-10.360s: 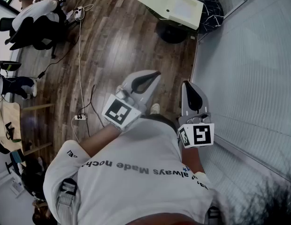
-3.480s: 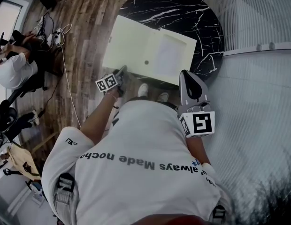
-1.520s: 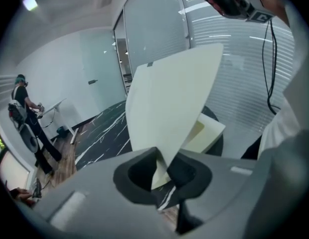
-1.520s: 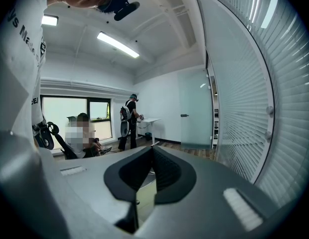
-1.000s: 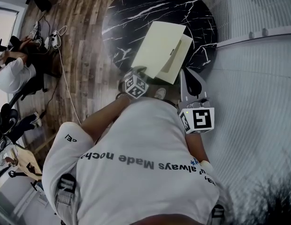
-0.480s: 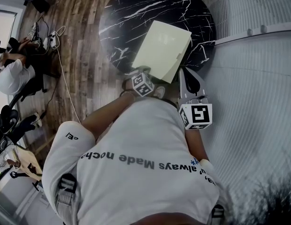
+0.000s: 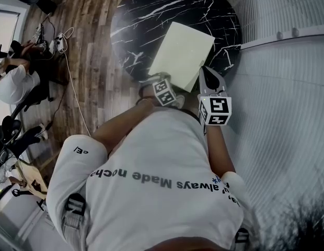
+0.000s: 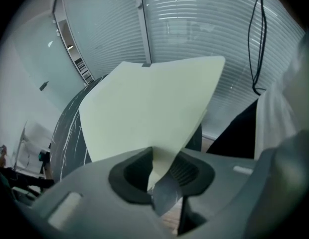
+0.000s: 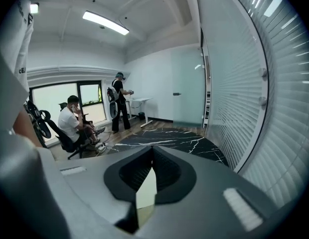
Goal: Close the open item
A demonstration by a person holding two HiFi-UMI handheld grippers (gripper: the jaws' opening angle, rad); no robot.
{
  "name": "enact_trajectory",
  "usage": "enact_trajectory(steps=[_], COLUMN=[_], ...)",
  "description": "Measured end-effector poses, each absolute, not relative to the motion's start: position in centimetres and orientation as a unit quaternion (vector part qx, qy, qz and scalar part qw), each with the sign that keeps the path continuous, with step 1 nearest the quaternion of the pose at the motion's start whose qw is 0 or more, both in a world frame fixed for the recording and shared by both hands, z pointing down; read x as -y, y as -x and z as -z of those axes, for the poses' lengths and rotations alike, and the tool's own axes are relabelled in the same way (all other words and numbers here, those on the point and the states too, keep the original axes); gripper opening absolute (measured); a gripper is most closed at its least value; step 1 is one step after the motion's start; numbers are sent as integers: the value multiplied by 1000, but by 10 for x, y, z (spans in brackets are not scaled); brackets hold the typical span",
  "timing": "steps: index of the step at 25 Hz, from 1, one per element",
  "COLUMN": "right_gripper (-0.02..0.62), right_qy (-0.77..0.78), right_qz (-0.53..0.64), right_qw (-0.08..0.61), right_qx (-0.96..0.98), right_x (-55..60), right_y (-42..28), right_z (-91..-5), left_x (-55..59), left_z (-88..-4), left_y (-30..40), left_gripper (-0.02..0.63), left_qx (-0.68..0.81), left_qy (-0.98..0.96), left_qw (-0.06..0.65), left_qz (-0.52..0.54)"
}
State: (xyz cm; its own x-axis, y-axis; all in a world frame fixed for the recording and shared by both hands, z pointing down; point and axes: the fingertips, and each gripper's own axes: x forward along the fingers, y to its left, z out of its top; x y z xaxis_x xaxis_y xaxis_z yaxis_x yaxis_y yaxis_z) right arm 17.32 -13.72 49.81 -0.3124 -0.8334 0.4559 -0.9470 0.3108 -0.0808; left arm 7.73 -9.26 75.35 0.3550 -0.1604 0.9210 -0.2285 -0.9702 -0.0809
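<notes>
With the left tool [image 8: 161,164] opening around a corner of the flat pale yellow paper folder [image 7: 182,54] on the round black stone counter [image 7: 143,14], and the right tool [image 7: 207,70] shut and empty, the folder might spring open once let go.

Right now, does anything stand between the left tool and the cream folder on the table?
Nothing visible does: the cream folder's corner sits right between the jaws of the left tool, which are opening.
</notes>
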Motion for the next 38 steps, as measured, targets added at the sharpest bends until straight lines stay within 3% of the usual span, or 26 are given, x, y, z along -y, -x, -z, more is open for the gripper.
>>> enact_trajectory(steps=[17, 38], right_gripper=[2, -8], right_qy=[-492, -456], right_qz=[-238, -257], right_qw=[424, 477], right_qx=[722, 706], right_x=[177, 169], right_y=[-191, -195], right_z=[-709, -764], left_x=[88, 87], left_z=[-762, -762], left_y=[-80, -80], left_gripper=[107, 127], left_qx=[72, 57], left_qy=[-792, -787], left_qw=[0, -23], left_qz=[-606, -614])
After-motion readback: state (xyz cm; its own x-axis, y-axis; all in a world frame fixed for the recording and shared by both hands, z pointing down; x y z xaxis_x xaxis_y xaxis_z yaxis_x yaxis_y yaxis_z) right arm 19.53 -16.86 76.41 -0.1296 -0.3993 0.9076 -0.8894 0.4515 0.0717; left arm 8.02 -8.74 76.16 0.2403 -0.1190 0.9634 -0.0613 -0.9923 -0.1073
